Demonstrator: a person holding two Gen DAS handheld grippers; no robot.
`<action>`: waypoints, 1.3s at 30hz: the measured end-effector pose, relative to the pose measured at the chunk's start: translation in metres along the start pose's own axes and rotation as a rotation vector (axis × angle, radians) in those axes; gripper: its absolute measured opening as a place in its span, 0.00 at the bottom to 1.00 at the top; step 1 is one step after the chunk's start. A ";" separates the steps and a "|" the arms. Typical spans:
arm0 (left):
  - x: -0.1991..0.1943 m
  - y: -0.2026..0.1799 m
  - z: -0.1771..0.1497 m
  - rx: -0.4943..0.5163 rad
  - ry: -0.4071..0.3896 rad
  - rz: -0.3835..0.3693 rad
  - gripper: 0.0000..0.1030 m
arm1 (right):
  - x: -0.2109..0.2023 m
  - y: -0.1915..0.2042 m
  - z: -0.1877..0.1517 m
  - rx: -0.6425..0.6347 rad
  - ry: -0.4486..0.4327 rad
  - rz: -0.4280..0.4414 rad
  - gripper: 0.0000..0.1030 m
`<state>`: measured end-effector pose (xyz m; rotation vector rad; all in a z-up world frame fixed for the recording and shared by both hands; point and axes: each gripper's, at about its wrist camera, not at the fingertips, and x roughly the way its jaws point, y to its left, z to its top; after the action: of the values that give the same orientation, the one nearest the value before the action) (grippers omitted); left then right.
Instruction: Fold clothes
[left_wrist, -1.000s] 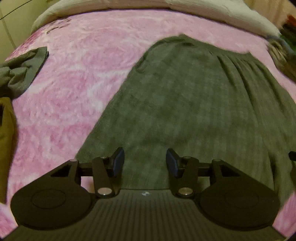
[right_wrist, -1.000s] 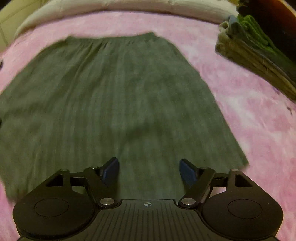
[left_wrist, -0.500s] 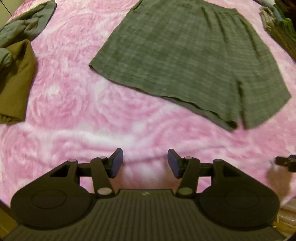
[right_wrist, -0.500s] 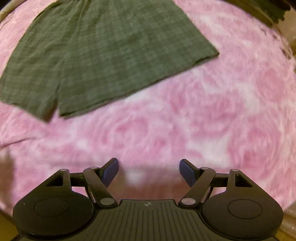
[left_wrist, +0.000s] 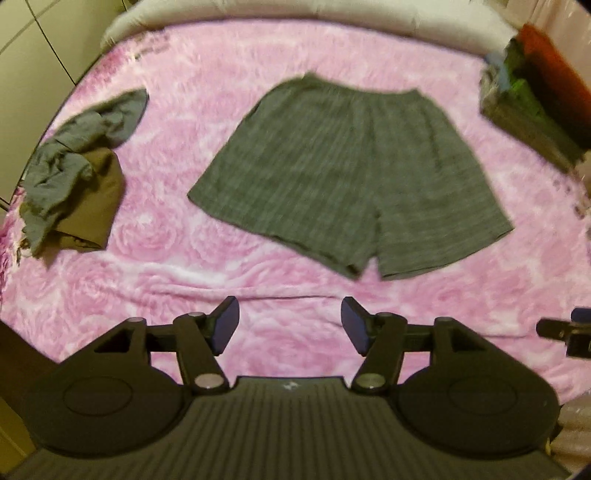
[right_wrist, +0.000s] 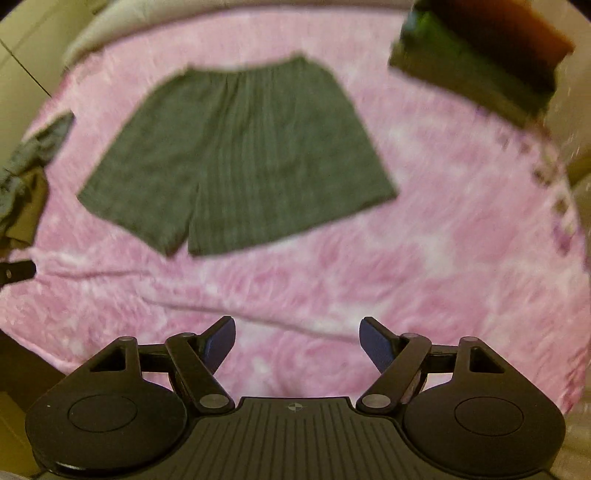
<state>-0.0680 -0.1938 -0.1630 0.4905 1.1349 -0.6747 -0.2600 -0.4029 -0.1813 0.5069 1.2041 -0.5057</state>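
Shorts (left_wrist: 343, 173) blurred; right tongs (left_wrist: 565, 332) cut off at edge.

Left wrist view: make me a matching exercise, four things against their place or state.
Things:
1. grey shorts
2. crumpled clothes
3. stack of folded clothes
4. left tool

Place or state:
A. far right edge of the pink blanket
B. open, holding nothing, above the blanket's near edge
C. spread flat mid-blanket, waistband away from the camera
D. heaped at the blanket's left side

Pairs: 1-C, 2-D, 3-A, 4-B
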 end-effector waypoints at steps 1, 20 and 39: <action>-0.011 -0.007 -0.004 -0.006 -0.018 -0.003 0.56 | -0.011 -0.004 -0.001 -0.010 -0.025 -0.002 0.79; -0.107 -0.077 -0.056 -0.057 -0.186 0.095 0.63 | -0.082 -0.037 -0.034 -0.112 -0.155 0.109 0.89; -0.124 -0.090 -0.066 -0.048 -0.161 0.115 0.67 | -0.092 -0.041 -0.046 -0.131 -0.112 0.112 0.89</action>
<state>-0.2073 -0.1835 -0.0723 0.4488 0.9622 -0.5745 -0.3451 -0.3978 -0.1102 0.4259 1.0874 -0.3531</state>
